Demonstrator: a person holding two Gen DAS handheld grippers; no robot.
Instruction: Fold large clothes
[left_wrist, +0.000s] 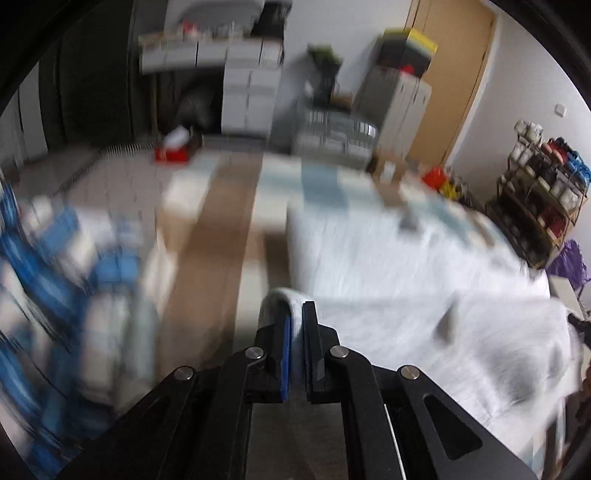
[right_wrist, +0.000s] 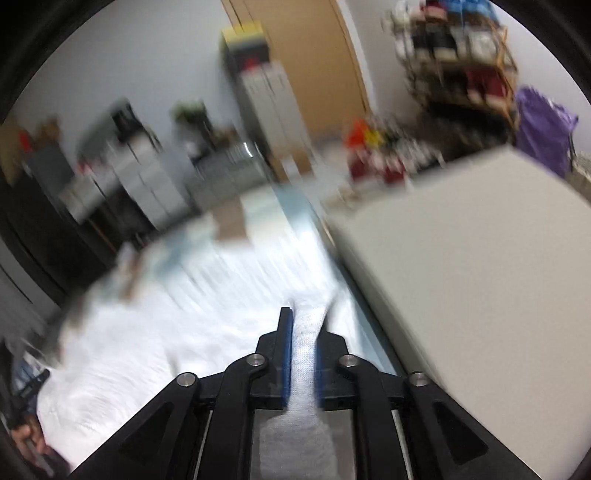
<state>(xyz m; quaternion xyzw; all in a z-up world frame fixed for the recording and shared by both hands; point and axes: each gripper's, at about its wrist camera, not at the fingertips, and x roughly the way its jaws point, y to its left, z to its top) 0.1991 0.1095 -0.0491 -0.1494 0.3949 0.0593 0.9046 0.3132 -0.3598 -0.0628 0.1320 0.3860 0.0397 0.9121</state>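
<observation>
White cloth, a large garment (left_wrist: 406, 295), spreads blurred across the centre and right of the left wrist view and the lower left of the right wrist view. Its edges run down into both tongs. The right gripper (right_wrist: 304, 332) pinches a white fold between narrowly parted jaws. The left gripper (left_wrist: 295, 317), nearly closed, clamps a pale hem at bottom centre.

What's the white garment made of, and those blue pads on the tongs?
White garment: looks like a soft knit, maybe cotton jersey; matte, with a fine ribbed weave visible where it bunches between the right tongs.
Blue pads: probably rubber or foam; matte, flat strips lining the black fingers of the left tongs. Blur leaves the exact material open.
</observation>
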